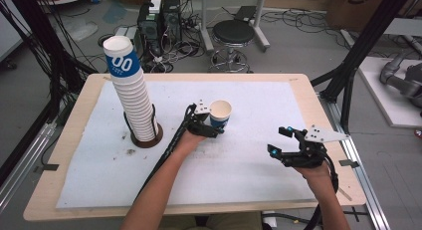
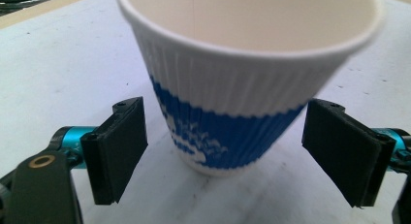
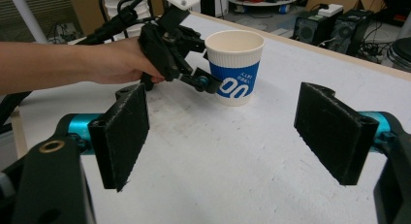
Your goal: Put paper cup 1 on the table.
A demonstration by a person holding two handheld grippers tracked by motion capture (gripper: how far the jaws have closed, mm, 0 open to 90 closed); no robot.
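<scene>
In the high view one single paper cup (image 1: 220, 114) is standing upright on the white mat (image 1: 249, 160) near the middle of the table (image 1: 64, 140), and one tall stack of cups (image 1: 130, 90) is rising from a round holder (image 1: 147, 140) well to its left; the separate cups in that stack are too tightly nested to count. Two grippers are showing here: the left gripper (image 1: 213, 126) is reaching forward on a nearly straight forearm with the cup between its jaws, while the right gripper (image 1: 281, 140) is hanging over bare mat well apart from the cup, its jaws spread on nothing. In the left gripper view the one cup (image 2: 242, 83) is sitting on the mat between two black pads (image 2: 121, 146), and both pads are standing clear of its ribbed wall, a gap showing on each side. In the right gripper view its two pads (image 3: 127, 132) are standing wide apart over empty mat, and farther off the left hand (image 3: 116, 59) is holding the left gripper (image 3: 206, 81) level against the side of the cup (image 3: 236, 71)
</scene>
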